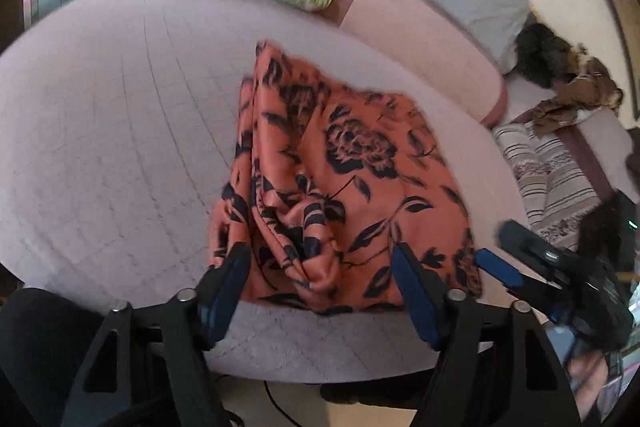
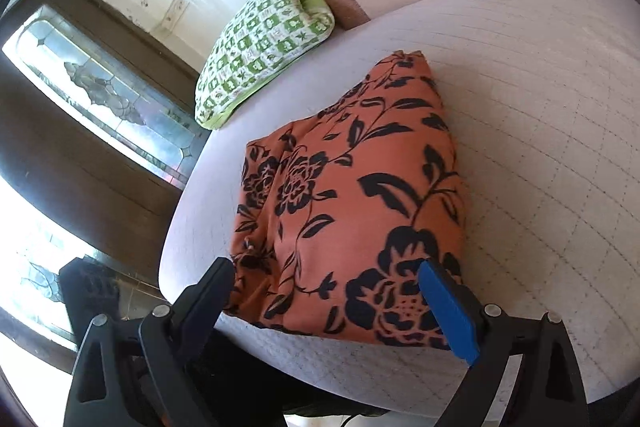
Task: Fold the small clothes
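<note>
The orange floral garment (image 1: 344, 187) lay folded on the pale quilted bed (image 1: 120, 107), filling the centre and lower middle of the left wrist view, its near edge bunched into a ridge of gathered cloth. The left gripper (image 1: 320, 267) hung right at that near edge, jaws partly apart, the bunched fold sitting between the two blue-padded fingers (image 1: 412, 291); whether the pads actually pressed on the cloth could not be told from this angle. At the lower right of the same view the right gripper (image 1: 500, 251) came in beside the garment's corner, a little blurred.

From the right wrist view, the garment (image 2: 360, 195) ran from the centre down to the bottom of the frame, smoother on this side. The right gripper (image 2: 326, 279) stood wide open, its fingers straddling the near corner of the cloth and gripping nothing.

A green checked pillow (image 2: 264, 43) sat at the head of the bed, upper centre, well apart from the garment.
</note>
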Action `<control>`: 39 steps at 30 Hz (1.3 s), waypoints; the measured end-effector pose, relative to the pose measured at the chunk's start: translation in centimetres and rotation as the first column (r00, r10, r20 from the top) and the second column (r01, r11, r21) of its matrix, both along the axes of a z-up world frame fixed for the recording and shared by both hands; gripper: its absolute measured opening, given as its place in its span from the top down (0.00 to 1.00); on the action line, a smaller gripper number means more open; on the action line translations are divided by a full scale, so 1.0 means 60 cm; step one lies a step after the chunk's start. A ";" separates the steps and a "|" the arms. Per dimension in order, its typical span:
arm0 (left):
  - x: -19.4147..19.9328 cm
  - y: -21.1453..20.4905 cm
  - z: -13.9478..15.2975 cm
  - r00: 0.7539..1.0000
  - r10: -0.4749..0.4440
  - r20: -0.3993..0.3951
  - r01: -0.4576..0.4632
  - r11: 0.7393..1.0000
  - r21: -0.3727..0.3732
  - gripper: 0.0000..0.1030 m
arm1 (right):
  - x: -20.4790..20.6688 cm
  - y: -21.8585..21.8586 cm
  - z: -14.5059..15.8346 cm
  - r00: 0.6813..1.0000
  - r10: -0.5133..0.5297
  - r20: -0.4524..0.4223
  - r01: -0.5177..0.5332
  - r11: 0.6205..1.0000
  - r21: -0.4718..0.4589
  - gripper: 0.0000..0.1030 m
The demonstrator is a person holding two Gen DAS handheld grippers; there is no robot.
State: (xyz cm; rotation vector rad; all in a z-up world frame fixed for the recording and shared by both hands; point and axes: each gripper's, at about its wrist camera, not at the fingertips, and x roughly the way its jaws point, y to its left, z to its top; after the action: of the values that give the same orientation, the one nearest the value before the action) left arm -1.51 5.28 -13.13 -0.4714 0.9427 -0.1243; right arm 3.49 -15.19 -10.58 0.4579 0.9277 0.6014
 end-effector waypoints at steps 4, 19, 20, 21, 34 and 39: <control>0.020 0.016 -0.014 0.999 0.024 -0.043 -0.026 0.998 -0.051 0.86 | 0.012 0.010 -0.003 1.000 0.017 0.005 -0.017 1.000 0.005 0.08; 0.017 0.049 -0.014 0.999 0.017 -0.052 -0.020 0.999 -0.043 0.75 | 0.070 0.027 0.001 0.997 0.072 -0.008 -0.072 0.997 -0.007 0.08; 0.010 0.053 -0.004 0.999 0.031 -0.033 -0.032 0.999 -0.030 0.72 | 0.073 0.030 0.001 0.997 0.077 -0.005 -0.077 0.997 -0.008 0.08; 0.001 0.055 0.020 0.999 0.046 0.009 -0.046 0.999 0.008 0.70 | 0.076 0.034 -0.005 0.996 0.090 -0.013 -0.090 0.996 -0.008 0.08; 0.132 0.001 -0.001 0.998 -0.068 0.016 0.066 0.993 0.096 0.67 | 0.085 0.030 -0.052 0.983 0.147 -0.110 -0.151 0.988 -0.035 0.08; 0.116 0.012 0.025 0.995 -0.075 0.067 0.068 0.992 0.111 0.68 | 0.137 -0.007 -0.002 0.999 0.035 -0.029 -0.036 0.999 -0.028 0.07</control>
State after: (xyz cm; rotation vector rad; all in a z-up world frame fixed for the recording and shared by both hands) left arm 5.42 5.97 -11.65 -0.3308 0.8923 -0.1530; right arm 11.74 -15.64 -10.72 0.4261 0.9715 0.6145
